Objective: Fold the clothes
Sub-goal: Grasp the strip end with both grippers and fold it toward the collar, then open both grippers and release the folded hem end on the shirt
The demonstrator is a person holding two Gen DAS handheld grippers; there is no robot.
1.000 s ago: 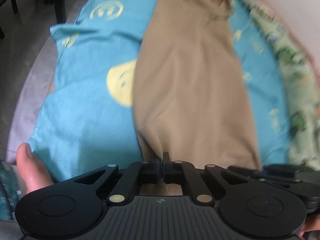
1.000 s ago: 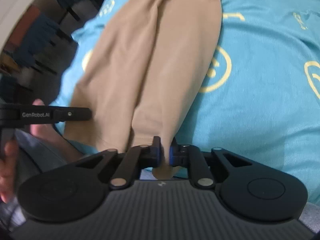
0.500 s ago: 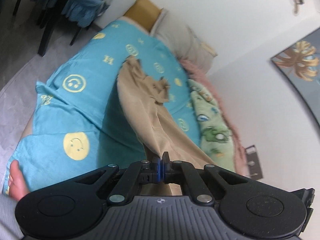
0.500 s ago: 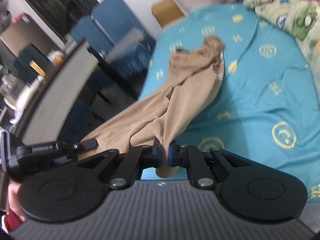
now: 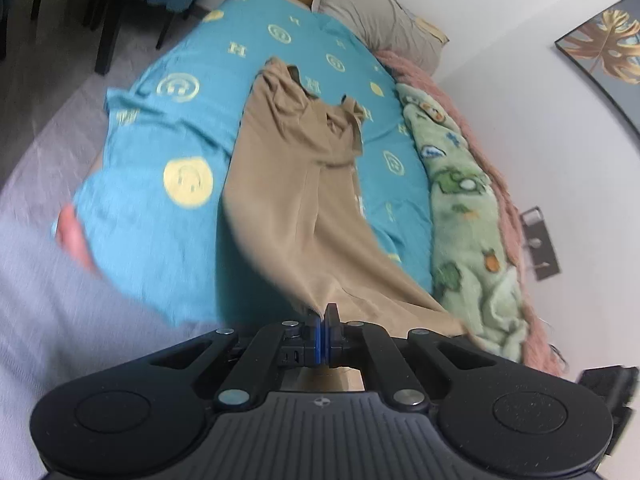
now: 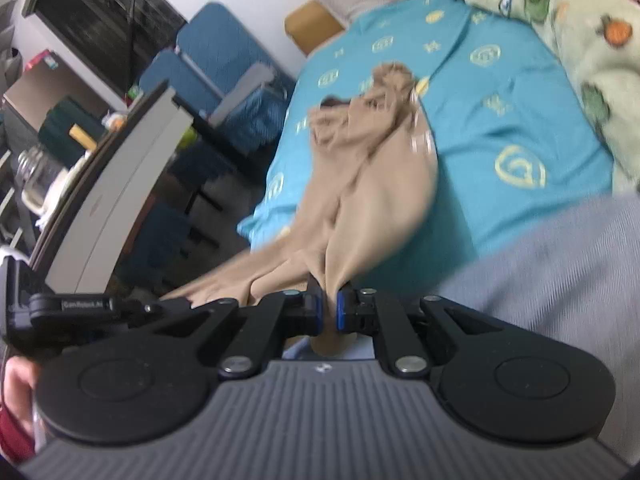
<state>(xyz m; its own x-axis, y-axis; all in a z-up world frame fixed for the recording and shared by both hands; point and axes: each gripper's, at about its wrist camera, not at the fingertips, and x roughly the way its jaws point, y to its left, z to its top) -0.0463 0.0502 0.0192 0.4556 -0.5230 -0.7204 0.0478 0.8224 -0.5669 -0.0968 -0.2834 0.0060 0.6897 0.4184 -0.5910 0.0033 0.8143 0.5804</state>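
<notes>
Both tools, left point(image 5: 322, 312) and right point(image 6: 329, 300), pinch tan trousers point(image 5: 288, 184) over the blue bedspread point(image 5: 160, 208); green blanket point(image 5: 468, 216) at right, chairs point(image 6: 216, 56) upper left.

Your left gripper point(image 5: 322, 314) is closed, pads pressed together on a pinch of tan cloth point(image 5: 296, 184) rising just ahead of the tips. Your right gripper point(image 6: 329, 306) is clamped likewise, a thicker bunch of cloth keeping its blue-edged pads slightly apart. Left of the right gripper, your hand point(image 6: 16, 384) grips the other handle.
</notes>
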